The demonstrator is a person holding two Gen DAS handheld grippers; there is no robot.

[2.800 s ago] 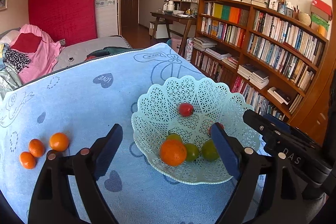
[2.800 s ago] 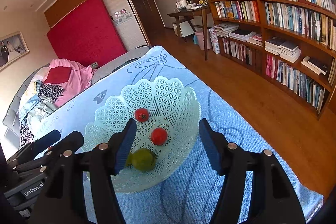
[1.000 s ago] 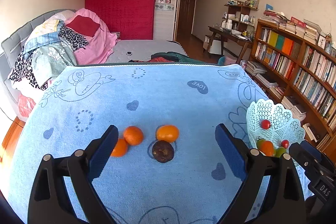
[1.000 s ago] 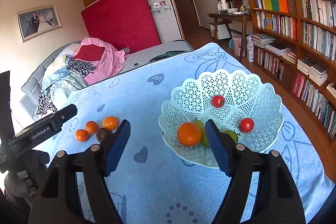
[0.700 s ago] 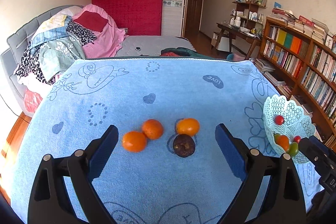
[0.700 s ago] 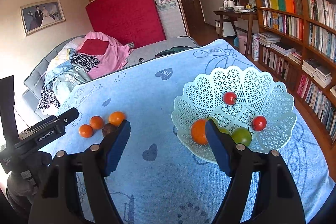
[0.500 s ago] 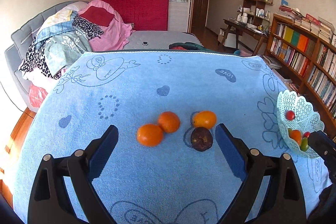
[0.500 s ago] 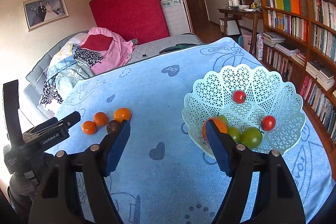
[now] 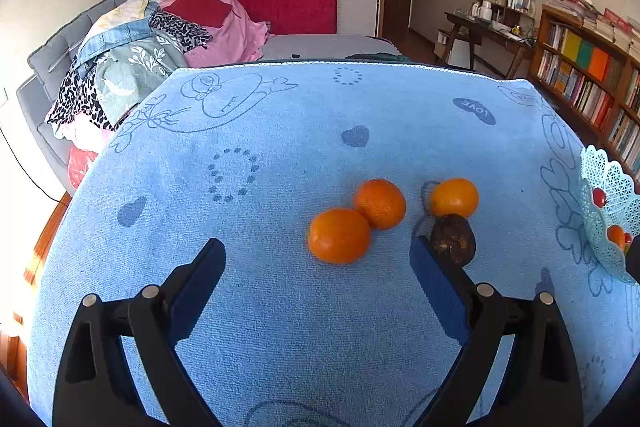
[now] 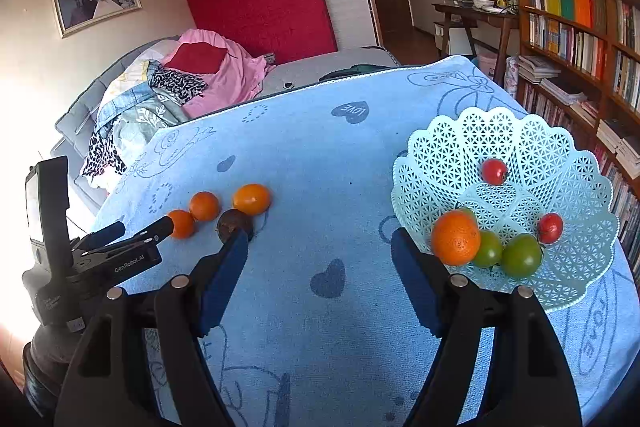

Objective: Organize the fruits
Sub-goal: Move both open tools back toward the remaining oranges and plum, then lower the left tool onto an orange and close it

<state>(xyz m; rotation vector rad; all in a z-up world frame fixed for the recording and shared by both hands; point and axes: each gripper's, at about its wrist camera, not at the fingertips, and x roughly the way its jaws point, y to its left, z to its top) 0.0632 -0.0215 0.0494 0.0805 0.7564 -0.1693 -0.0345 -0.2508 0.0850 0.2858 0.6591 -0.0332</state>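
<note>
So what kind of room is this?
Probably a bedroom that doubles as a study: a bed piled with clothes, a big bookshelf, and a desk by the door.

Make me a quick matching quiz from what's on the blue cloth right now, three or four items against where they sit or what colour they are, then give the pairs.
Things:
1. dark brown fruit
2. lattice basket
3. biggest orange
4. left gripper

Descriptions:
A. pale mint green
B. inside the basket, beside green fruits
C. empty, jaws apart above the cloth
D. on the cloth, next to three loose oranges

Pairs: 1-D, 2-A, 3-B, 4-C
</note>
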